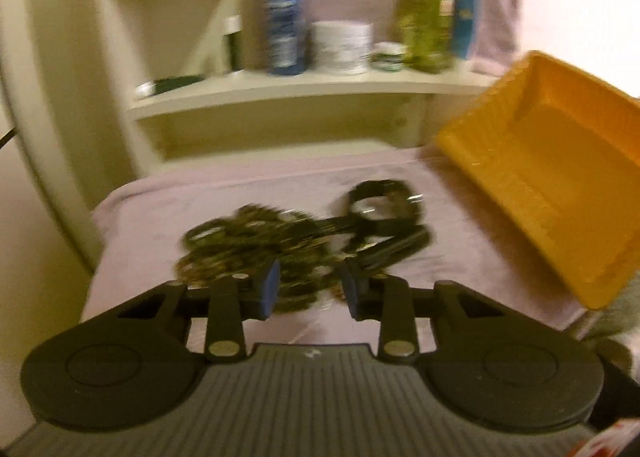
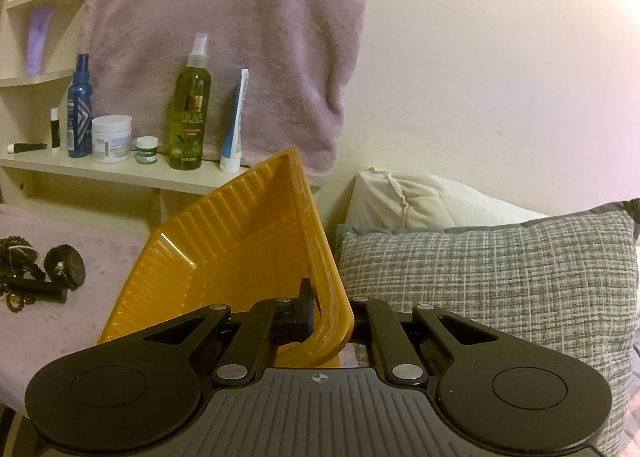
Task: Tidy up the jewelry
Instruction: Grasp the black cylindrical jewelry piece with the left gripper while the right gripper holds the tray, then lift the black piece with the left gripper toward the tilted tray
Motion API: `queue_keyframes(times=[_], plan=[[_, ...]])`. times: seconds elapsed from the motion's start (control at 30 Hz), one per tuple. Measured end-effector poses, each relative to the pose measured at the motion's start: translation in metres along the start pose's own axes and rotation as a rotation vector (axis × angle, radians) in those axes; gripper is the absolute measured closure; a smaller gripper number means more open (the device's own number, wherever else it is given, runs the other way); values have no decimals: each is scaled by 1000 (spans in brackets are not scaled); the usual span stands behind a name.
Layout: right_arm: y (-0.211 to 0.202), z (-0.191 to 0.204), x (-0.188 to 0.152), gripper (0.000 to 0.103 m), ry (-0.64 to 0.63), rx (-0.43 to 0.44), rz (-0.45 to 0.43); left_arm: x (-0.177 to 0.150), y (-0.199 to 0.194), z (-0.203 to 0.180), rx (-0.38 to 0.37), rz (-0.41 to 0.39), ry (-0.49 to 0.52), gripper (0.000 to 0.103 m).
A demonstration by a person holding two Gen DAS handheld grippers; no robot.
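Two views, left tongs parted over beads, right tongs clamping tilted yellow tray, pillow beside.

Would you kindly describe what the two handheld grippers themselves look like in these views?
Both look alike. The left gripper has a grey ribbed body, two round black side lobes, black linkage arms with silver rivets and blue pads. The right gripper shows the same build, with a small crosshair mark on its ribbed body. No cables or sleeves are visible.

Pink-covered surface w/ bead necklaces & black watch lying on it.
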State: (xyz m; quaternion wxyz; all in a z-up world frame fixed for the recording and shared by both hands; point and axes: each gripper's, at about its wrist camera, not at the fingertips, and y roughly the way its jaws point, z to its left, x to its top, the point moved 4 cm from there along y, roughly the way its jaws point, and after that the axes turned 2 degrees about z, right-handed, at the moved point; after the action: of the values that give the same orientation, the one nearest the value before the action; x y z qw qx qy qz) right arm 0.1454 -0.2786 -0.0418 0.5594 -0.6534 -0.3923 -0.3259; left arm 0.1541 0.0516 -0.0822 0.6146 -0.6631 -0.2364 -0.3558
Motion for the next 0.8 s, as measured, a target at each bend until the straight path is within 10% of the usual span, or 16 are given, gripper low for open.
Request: queue_keyframes(times=[0.47, 0.8], plan=[[1, 0, -1, 96, -15, -1, 3, 4, 52, -70, -65, 49, 536, 73], [1, 1, -1, 97, -23, 2, -9, 7, 67, -75, -71, 116, 577, 78]])
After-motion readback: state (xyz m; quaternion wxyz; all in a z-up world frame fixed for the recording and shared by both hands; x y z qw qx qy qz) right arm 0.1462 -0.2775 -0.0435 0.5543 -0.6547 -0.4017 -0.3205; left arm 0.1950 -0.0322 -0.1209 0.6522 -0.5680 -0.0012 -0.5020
